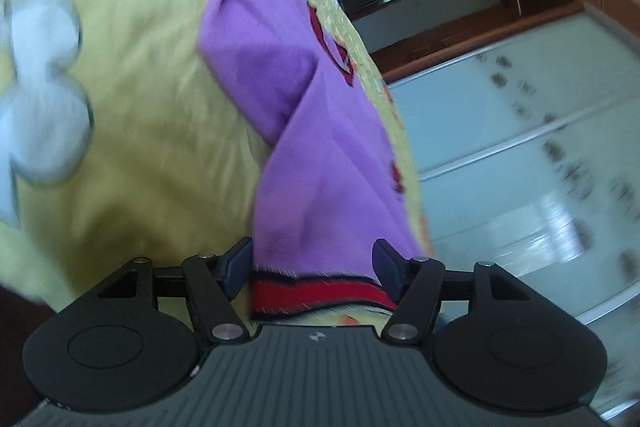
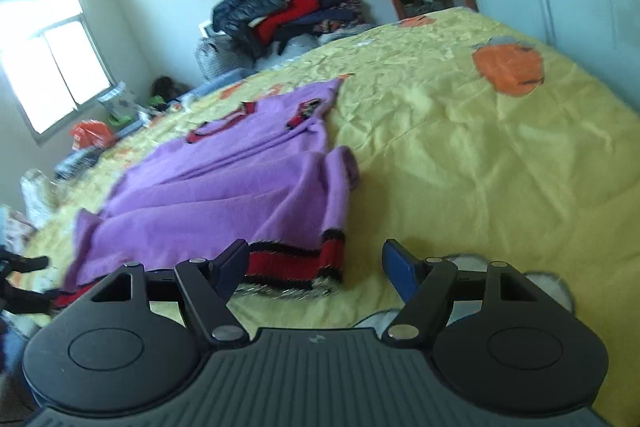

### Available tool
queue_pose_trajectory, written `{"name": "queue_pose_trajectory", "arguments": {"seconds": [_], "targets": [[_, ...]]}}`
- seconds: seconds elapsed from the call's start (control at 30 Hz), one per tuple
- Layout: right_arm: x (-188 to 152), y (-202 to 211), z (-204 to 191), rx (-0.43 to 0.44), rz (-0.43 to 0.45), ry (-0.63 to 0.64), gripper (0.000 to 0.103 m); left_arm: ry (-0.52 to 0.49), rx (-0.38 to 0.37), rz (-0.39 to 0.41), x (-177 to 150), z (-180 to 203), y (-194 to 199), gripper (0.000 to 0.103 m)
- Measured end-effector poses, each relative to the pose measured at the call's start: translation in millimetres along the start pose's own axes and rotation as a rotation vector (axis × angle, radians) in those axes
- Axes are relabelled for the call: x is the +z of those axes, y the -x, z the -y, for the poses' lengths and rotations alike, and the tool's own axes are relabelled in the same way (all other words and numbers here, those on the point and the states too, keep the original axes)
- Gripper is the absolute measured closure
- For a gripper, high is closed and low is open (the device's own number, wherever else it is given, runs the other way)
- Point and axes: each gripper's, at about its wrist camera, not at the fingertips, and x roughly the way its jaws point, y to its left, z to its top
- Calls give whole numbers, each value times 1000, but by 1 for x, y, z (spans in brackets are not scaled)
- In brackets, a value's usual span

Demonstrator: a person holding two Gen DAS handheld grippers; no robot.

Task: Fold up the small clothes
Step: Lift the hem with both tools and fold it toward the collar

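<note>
A purple sweater (image 2: pixel 224 183) lies on my yellow bedspread (image 2: pixel 480 155), its red hem between my left gripper (image 1: pixel 314 269)'s parted, seemingly untouching jaws, my right gripper (image 2: pixel 314 271) unclenched beside it; I should pinch both hem corners evenly.

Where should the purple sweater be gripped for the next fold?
Probably at the red-and-black striped hem, from the near side. The purple sweater lies flat on the yellow bedspread, hem edge towards both cameras. The left gripper already has it between open fingers; the right gripper stands open at its corner.
</note>
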Motion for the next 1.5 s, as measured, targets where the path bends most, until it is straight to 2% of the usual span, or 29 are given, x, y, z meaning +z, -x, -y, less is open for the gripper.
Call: {"name": "queue_pose_trajectory", "arguments": {"seconds": [0.13,0.2,0.33,0.5,0.57,0.6,0.63,0.67,0.7,0.77,0.83,0.93,1.1,1.23,1.33,1.5], "targets": [[-1,4,2,14,4,-10,30,88,-48,-4,-6,-12,9,42],[-1,4,4,18,15,-14,30,136,-60,-9,-8,-21,8,55],[1,-2,3,2,-14,12,30,175,-41,-35,-7,-33,-3,98],[9,-7,6,6,-39,-6,32,176,-47,-37,-1,-34,-15,99],[11,-11,9,-7,-39,-20,42,157,-39,-38,-1,-32,-16,99],[13,-13,11,-17,-40,-31,55,150,-36,-39,-1,-32,-16,99],[14,-16,12,-25,-51,-35,81,150,-33,-35,-1,-31,-15,99],[13,-21,14,-20,-70,-45,95,150,-32,-32,-2,-34,-14,99],[11,-23,14,-14,-70,-54,99,137,-26,-26,-3,-32,-14,99],[11,-22,11,-21,-66,-46,99,121,-12,-14,-4,-29,-14,99],[11,-19,18,34,-64,-136,99,95,-5,4,-5,-24,-12,99],[8,-6,26,121,-36,-239,99,59,-53,26,-9,-18,-5,100],[7,27,14,222,28,-299,99,-29,-127,89,-16,2,29,100],[9,53,0,297,71,-301,99,-114,-169,124,-23,22,57,100],[14,73,-15,330,95,-269,99,-165,-165,132,-28,38,74,100],[14,102,-37,377,110,-219,99,-197,-188,125,-47,55,107,100]]}}
